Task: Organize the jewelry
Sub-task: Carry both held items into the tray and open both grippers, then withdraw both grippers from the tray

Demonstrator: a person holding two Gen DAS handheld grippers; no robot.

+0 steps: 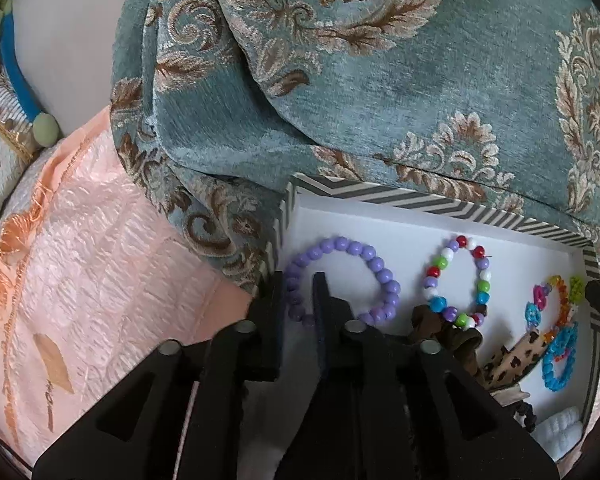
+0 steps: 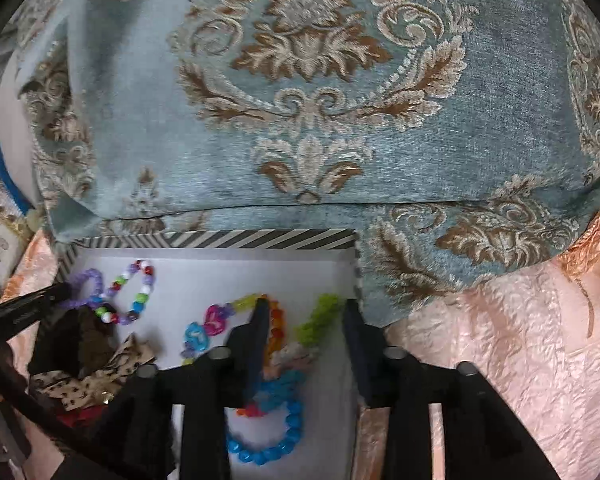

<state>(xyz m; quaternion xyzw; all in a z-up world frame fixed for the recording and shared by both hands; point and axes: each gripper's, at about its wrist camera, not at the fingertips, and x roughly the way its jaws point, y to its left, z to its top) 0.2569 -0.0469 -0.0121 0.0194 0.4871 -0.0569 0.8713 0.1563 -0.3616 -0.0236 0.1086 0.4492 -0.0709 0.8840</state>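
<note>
A white box with a grey striped rim (image 1: 419, 200) (image 2: 220, 239) holds several bead bracelets. My left gripper (image 1: 300, 280) is over the box's left edge, its fingers narrowly apart around the near side of a purple bead bracelet (image 1: 363, 252) (image 2: 88, 280). A multicoloured bead bracelet (image 1: 459, 280) (image 2: 140, 292) lies beside it. My right gripper (image 2: 305, 308) is open above a mixed colourful charm bracelet (image 2: 276, 320) (image 1: 555, 304); a blue bead bracelet (image 2: 272, 440) (image 1: 559, 360) lies below it.
A leopard-print bow and brown hair ties (image 1: 511, 360) (image 2: 96, 364) lie in the box's near part. A teal damask cushion (image 1: 379, 80) (image 2: 300, 100) rises behind the box. Peach quilted bedding (image 1: 80, 260) (image 2: 499, 340) lies on both sides.
</note>
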